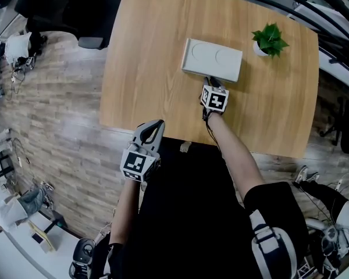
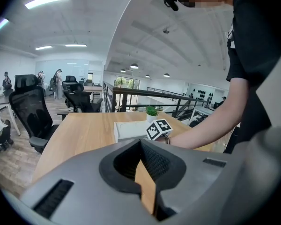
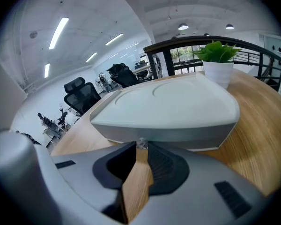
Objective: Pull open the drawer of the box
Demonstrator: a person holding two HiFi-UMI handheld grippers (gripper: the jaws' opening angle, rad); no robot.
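White box point(image 1: 212, 58) with two shallow round recesses in its lid, lying at the middle of the tabletop point(image 1: 145, 68). Its drawer front point(image 3: 178, 136) appears as a grey band under the lid, on the side of the box that faces the person. The right tool point(image 3: 140, 149) is set against this side, its jaws pinching the small drawer knob point(image 3: 141, 143) at their tips. The left tool point(image 1: 153, 125) is held well apart from the box, toward the person and to the left, over the tabletop's near edge; its jaw tips are pressed together with nothing between them. A potted plant point(image 1: 270, 39) stands near the box, to its right and slightly beyond it.
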